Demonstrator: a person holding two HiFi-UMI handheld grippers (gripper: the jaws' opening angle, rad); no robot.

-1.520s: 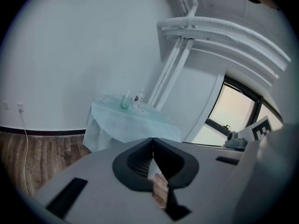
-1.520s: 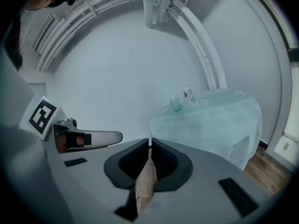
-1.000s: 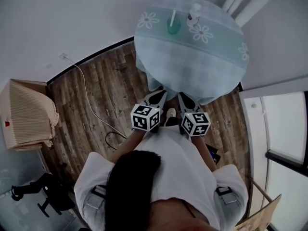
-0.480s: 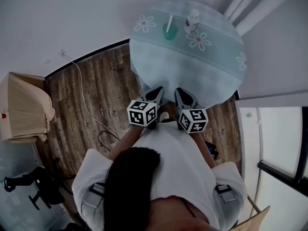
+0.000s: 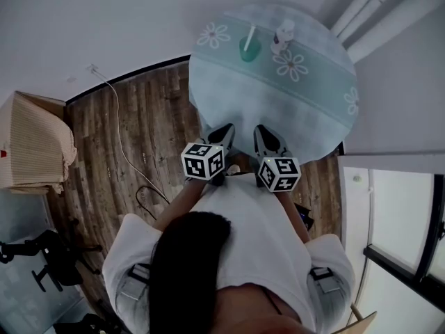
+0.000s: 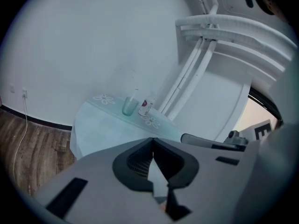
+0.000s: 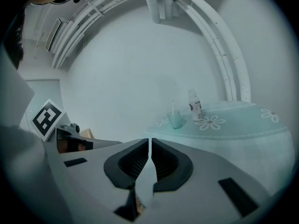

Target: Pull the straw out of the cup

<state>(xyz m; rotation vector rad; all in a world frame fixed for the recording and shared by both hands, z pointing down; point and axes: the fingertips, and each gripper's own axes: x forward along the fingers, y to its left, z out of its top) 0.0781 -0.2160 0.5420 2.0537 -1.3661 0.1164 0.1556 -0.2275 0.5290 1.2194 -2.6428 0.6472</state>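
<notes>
Keeping the left tool [image 5: 224, 132] pinched fully together, gripping nothing. Keeping the right tool [image 5: 262, 132] closed tight too, likewise carrying nothing. Hovering both side by side near the 6 o'clock edge of the round bench [image 5: 292, 110], pointing toward 12 o'clock.

Looking outward across the flowered cloth to about 11 o'clock on the bench top and finding the green cup [image 5: 248, 49], well apart from both tools. Seeing the white straw [image 5: 249, 33] standing in it and rising above the rim. Noting a small bottle [image 5: 281, 35] just beside the cup at its 3 o'clock.

Judging the straw as very light, thin, smooth and easy to crush, so probably calling for a gentle pinch on the bare length above the rim. Judging the cup as light as well and likely to tip or lift along. Probably needing one tool bracing the cup wall while drawing the straw straight up along its own line.
</notes>
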